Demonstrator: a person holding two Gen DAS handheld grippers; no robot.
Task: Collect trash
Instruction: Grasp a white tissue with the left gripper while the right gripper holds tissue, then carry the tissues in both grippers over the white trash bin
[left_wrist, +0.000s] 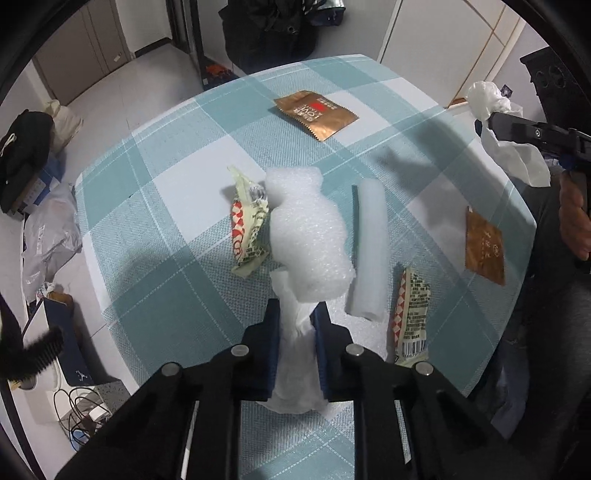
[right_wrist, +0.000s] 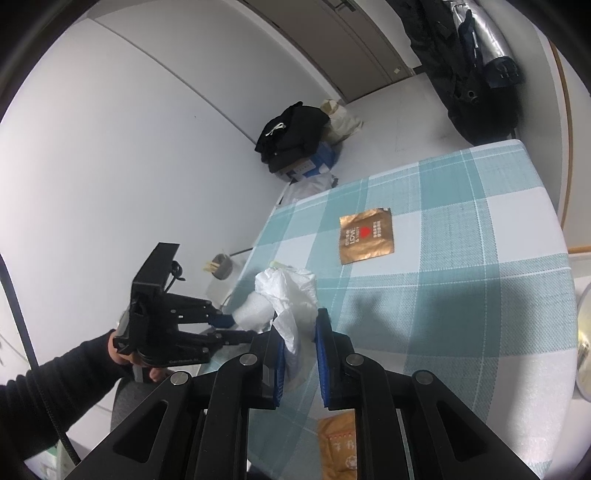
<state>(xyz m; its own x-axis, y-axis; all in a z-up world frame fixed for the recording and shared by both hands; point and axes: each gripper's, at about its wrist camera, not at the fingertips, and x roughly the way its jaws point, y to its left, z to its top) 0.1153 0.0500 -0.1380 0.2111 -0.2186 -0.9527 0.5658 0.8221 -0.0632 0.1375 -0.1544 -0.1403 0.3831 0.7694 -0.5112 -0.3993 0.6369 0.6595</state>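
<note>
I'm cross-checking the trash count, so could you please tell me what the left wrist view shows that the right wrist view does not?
Only the left wrist view shows the red-patterned wrapper, the foam roll and the barcode wrapper. Only the right wrist view shows the grey cup beside the table. Both show the gold LOVE packet, the bubble wrap, the checked tablecloth, and each gripper shut on white tissue.

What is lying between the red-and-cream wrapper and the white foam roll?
A crumpled lump of white bubble wrap lies between the wrapper and the foam roll. The left wrist view shows it; the wrap touches the wrapper.
</note>
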